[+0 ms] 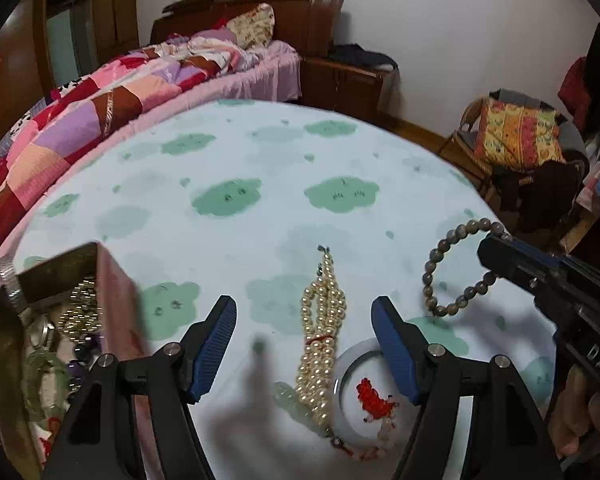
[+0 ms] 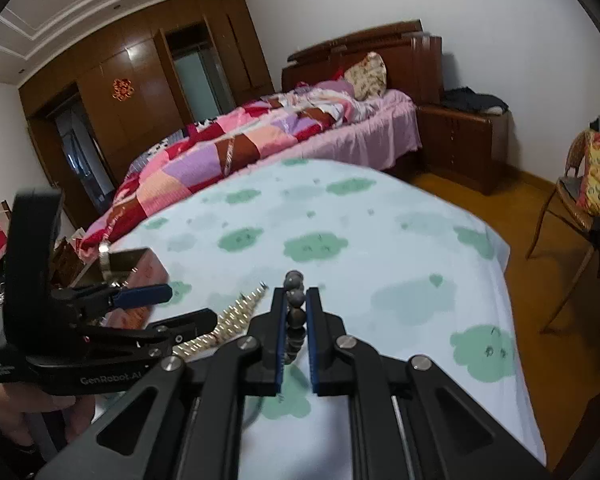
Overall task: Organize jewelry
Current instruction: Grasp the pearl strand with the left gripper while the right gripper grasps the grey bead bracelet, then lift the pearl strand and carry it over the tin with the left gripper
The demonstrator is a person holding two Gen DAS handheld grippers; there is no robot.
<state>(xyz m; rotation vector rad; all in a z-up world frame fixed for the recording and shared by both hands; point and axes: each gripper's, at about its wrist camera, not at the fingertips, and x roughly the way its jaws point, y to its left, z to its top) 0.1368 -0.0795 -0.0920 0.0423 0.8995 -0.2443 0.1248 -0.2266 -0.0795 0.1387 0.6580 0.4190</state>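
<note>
- Beads first: the grey bead bracelet (image 1: 452, 268) hangs pinched in the right gripper (image 2: 296, 312), lifted above the right edge of the cloud-print cloth (image 1: 260, 152); its 2 blue pads (image 2: 312, 336) are clamped on the strand.
- Pearl necklace (image 1: 324, 328), bundled with a red tie, lies on the cloth toward the near edge, between the fingers of the left gripper (image 1: 304, 332) as its own camera sees it.
- That left gripper is spread wide, holding nothing, blue fingers (image 1: 216, 344) well apart.
- Just right of the pearls sits a pale bangle (image 1: 352, 364) with a red knotted charm (image 1: 372, 398) inside its ring.
- At the near left corner stands an open jewelry box (image 1: 112, 292), holding gold chain, a green bangle and dark beads.
- Beyond the cloth, a patchwork quilt (image 2: 228, 140) covers a bed, and a wooden wardrobe (image 2: 140, 80) lines the wall.
</note>
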